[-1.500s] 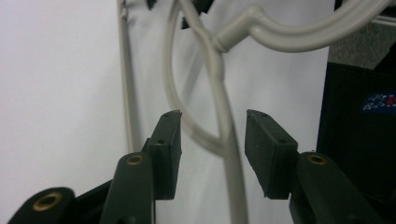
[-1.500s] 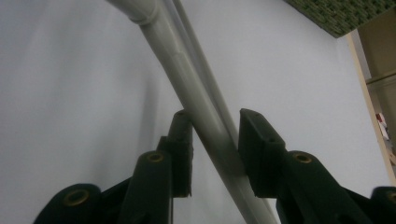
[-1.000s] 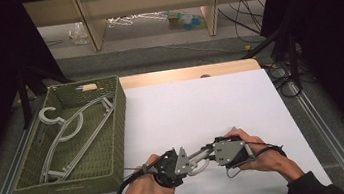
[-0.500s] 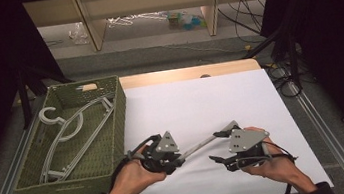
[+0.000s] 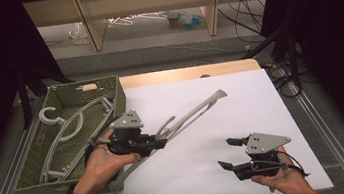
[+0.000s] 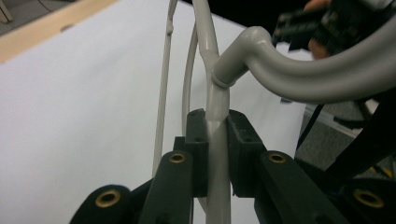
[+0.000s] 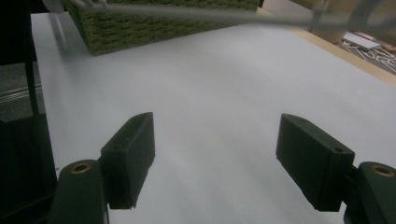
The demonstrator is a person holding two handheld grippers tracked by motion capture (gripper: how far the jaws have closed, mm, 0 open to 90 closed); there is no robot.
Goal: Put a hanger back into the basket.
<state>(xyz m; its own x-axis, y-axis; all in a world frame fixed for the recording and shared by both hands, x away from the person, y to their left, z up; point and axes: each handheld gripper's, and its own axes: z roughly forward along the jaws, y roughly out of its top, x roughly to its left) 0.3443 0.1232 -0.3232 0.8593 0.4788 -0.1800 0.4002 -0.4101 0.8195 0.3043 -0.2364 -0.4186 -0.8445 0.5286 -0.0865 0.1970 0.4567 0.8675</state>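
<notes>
Since half a second earlier, my two hands had drawn apart: my left gripper (image 5: 158,140) had carried the grey hanger (image 5: 190,115) up and toward the green basket (image 5: 118,98), while my right gripper (image 5: 229,153) had let it go. My left jaws pinched the hanger's bar near its hook. My right jaws stood spread wide, empty, low over the white tabletop (image 5: 261,100).
</notes>
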